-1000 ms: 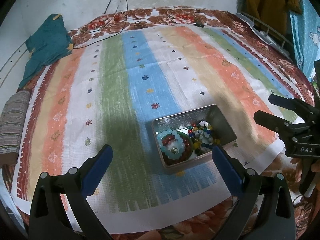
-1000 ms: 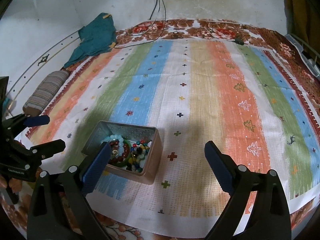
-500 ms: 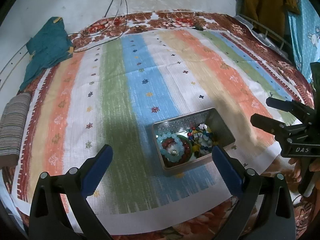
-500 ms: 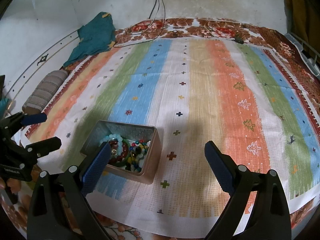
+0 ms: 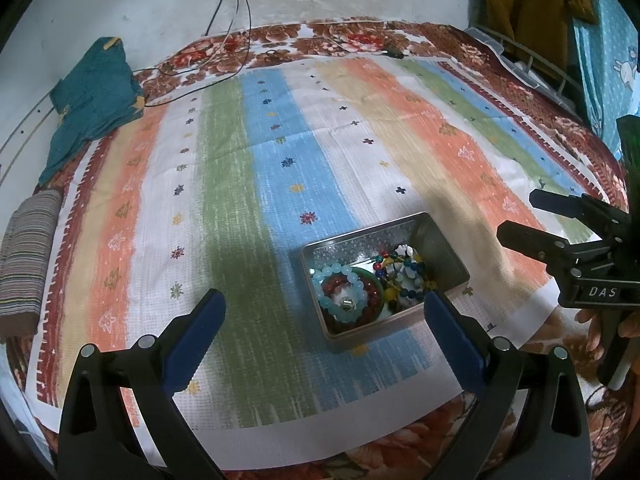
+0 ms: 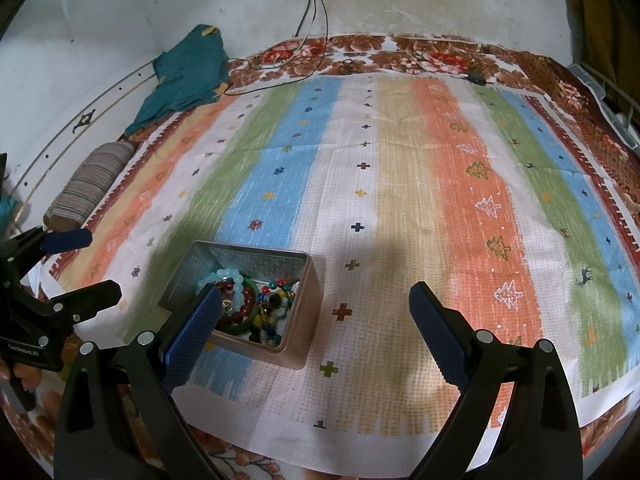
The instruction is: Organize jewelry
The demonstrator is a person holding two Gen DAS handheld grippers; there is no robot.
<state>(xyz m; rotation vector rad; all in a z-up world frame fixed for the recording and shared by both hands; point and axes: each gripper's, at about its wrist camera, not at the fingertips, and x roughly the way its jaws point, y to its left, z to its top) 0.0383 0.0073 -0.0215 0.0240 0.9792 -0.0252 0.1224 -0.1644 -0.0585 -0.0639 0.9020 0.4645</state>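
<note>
An open metal tin (image 5: pixel 450 254) sits on the striped cloth near its front edge. Inside it lie a pale blue bead bracelet (image 5: pixel 340 282), a red bead bracelet, a green bangle and a tangle of mixed coloured beads (image 5: pixel 400 276). My left gripper (image 5: pixel 322 296) hovers open just in front of the tin, holding nothing. The right gripper (image 5: pixel 520 216) shows at the right edge, open and apart from the tin. In the right wrist view the tin (image 6: pixel 306 320) lies lower left, and my right gripper (image 6: pixel 315 289) is open with its left finger overlapping the jewelry (image 6: pixel 272 312). The left gripper (image 6: pixel 100 262) stands open at far left.
The striped cloth (image 5: pixel 280 140) covers a floral blanket. A teal garment (image 5: pixel 92 96) and a striped roll (image 5: pixel 24 252) lie at the left edge. Cables (image 5: pixel 232 20) run down the back wall. A wire rack (image 5: pixel 540 68) and hanging clothes stand at the right.
The left wrist view has tilted up slightly, showing more wall. The right gripper has drifted a little toward the tin. Both grippers stay open and the tin has not moved.
</note>
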